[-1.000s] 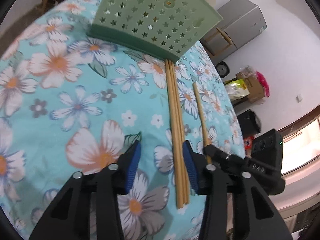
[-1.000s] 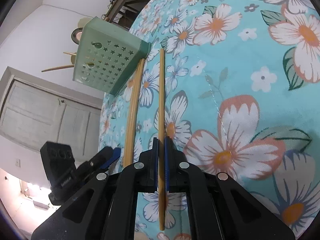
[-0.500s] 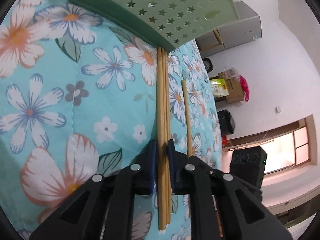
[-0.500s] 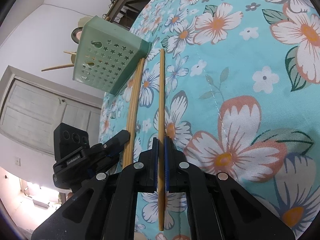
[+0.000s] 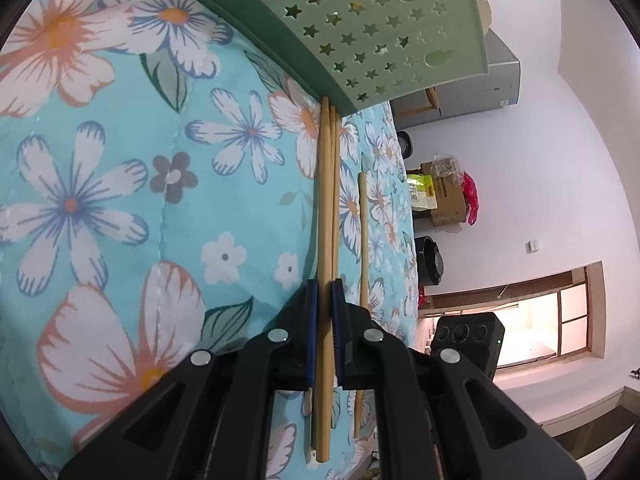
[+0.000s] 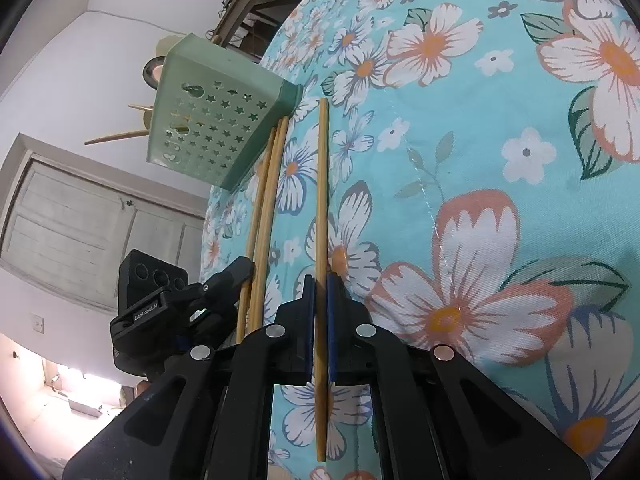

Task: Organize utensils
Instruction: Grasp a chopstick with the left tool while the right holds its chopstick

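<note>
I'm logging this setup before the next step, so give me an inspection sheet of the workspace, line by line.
Surface: table under a turquoise floral cloth, seam lines showing.
Job's things: green star-punched utensil holder on the cloth, wooden sticks poking from its far end; pair of chopsticks with tips at the holder's base; single chopstick lying beside them.
Clutter: nothing seen on the cloth.
Grippers: left claw shut on the pair; right claw shut on the single one.
Cables: nothing seen.
Surroundings: white walls, grey cabinet, cardboard box with bags, panelled door.
</note>
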`<state>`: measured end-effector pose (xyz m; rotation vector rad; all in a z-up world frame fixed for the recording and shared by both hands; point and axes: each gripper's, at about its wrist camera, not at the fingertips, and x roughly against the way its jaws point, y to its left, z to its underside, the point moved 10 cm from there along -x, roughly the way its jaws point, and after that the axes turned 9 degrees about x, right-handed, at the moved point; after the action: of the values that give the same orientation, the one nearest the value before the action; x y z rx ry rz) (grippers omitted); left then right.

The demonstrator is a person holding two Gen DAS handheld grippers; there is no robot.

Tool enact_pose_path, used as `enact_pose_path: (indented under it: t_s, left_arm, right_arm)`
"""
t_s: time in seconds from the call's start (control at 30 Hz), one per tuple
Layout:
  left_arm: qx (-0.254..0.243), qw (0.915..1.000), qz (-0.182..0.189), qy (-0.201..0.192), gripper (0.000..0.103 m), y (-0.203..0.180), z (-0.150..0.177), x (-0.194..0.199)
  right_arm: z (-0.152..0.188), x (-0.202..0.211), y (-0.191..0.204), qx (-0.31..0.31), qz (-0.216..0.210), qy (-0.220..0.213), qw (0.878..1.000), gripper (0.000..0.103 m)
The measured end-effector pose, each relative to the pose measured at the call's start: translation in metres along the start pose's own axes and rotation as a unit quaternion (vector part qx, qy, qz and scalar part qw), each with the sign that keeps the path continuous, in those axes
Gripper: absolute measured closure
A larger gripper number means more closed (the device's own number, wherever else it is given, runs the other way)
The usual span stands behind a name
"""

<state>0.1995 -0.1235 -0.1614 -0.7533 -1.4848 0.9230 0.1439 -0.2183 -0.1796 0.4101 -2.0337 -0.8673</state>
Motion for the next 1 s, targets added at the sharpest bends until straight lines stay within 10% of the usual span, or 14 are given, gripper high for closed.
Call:
enact_pose_path:
  t_s: [0.3,0.7,1.0]
  left_arm:
    - [-0.049,0.9942,-0.077,-0.057,0.097,0.002,0.011,0.039]
    - [-0.164,0.9522,-0.244,-0.082,0.097,0.020,0.044,0.076]
    - [-0.215,0.9280,-0.297,-0.067,0.093,0.017,0.033,0.063]
  right_arm:
    - [0.004,0.000,0.003,0.005,0.004,0.010,1.000,0.101]
    - [0.028,0.006,0.019,0.056,0.041,0.046,0.997,0.099]
    - [0.016,-0.009,0.030,0.126,0.098,0.070,0.985,0.091]
